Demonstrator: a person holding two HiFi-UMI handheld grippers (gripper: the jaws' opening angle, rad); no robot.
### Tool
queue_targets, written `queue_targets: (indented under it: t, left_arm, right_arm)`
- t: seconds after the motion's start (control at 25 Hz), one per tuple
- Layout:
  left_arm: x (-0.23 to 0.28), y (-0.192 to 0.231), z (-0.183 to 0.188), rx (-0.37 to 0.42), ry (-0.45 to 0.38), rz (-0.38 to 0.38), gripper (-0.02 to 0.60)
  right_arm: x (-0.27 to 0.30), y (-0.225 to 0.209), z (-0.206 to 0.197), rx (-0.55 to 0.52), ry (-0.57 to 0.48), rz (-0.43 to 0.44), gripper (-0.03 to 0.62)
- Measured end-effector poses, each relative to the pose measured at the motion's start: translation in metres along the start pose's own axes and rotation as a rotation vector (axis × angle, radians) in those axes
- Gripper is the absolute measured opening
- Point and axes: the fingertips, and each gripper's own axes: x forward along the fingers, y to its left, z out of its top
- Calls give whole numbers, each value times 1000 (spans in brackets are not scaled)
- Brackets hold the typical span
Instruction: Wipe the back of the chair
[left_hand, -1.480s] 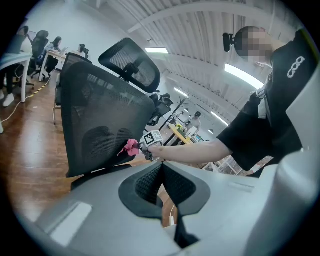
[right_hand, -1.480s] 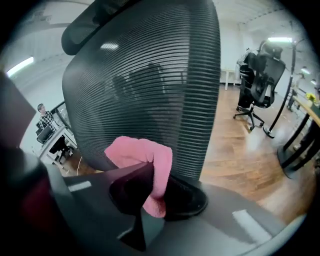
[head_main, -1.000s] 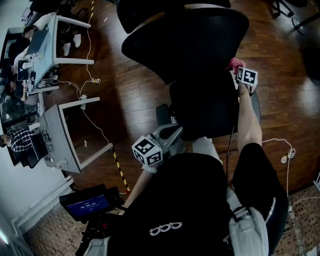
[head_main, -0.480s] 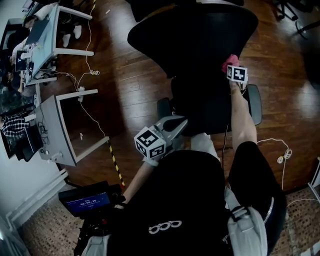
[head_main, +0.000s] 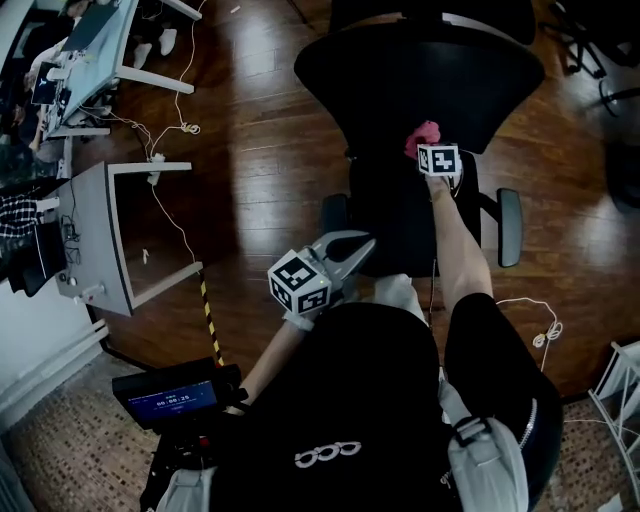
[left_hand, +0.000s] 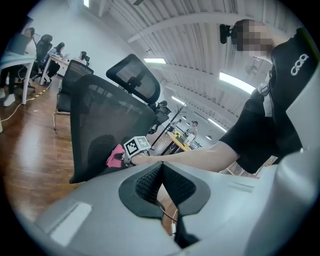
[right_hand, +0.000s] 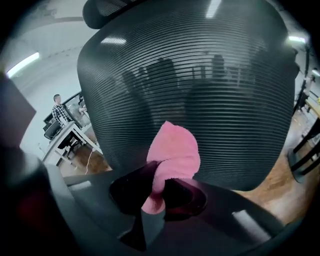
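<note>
I'm dragging the pink cloth (right_hand: 175, 150), clamped in my right gripper (right_hand: 159, 184), inward across the chair back (right_hand: 215, 75), so the wipe is advancing, with my left gripper (left_hand: 161, 175) idling closed and empty.

A pink cloth (head_main: 422, 135) is held against the black chair back (head_main: 430, 75) by the right gripper (head_main: 432, 152); the left gripper (head_main: 352, 243) is held nearer, just beside the left armrest (head_main: 330, 214).

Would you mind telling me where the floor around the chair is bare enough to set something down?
The wood floor is bare between the chair and the white table frame. Cables crowd the floor by the desks.
</note>
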Motion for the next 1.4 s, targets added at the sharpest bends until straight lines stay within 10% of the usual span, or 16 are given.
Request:
queue_targets:
  t: [0.68, 1.04, 1.4]
  left_arm:
    - [-99, 40, 21, -31, -162, 62, -8]
    - [-106, 60, 31, -22, -264, 70, -8]
    - [-86, 54, 87, 26, -326, 36, -8]
  right_arm:
    - [37, 233, 42, -290, 41, 238, 44]
    - [-37, 337, 140, -533, -168, 463, 44]
    - [-91, 305, 252, -488, -255, 384, 44]
